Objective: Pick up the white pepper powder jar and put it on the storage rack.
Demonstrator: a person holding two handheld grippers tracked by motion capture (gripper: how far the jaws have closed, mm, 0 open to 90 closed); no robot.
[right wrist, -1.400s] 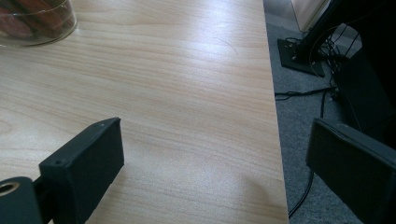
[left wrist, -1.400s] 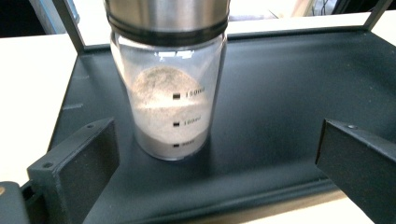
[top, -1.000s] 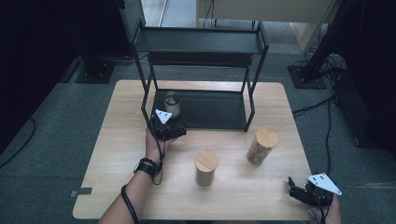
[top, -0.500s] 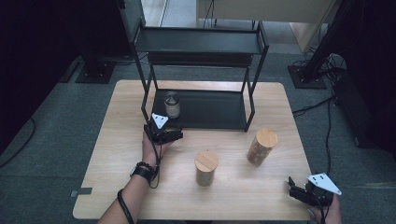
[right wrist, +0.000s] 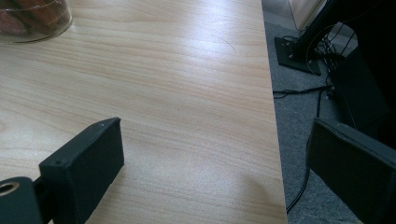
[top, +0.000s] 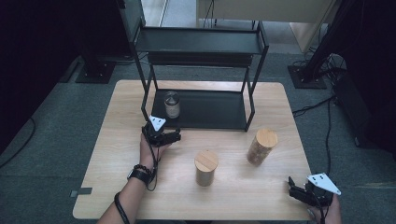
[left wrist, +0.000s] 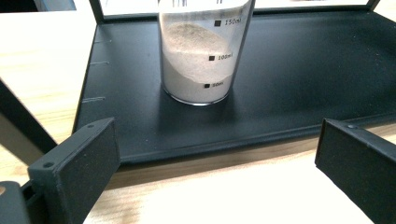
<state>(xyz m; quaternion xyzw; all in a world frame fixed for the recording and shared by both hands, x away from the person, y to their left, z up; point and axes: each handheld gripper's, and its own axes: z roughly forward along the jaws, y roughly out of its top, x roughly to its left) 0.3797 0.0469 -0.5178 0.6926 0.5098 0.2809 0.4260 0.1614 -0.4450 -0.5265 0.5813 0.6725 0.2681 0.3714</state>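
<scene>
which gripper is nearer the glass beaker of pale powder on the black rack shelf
Left. The left gripper sits open just in front of the glass beaker of pale powder; the right gripper rests open at the table's near right corner.

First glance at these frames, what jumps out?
The black two-tier rack at the table's far side, with a glass beaker of pale powder standing on its bottom shelf. The left gripper sits open just in front of it. Two wood-lidded jars stand mid-table.
</scene>
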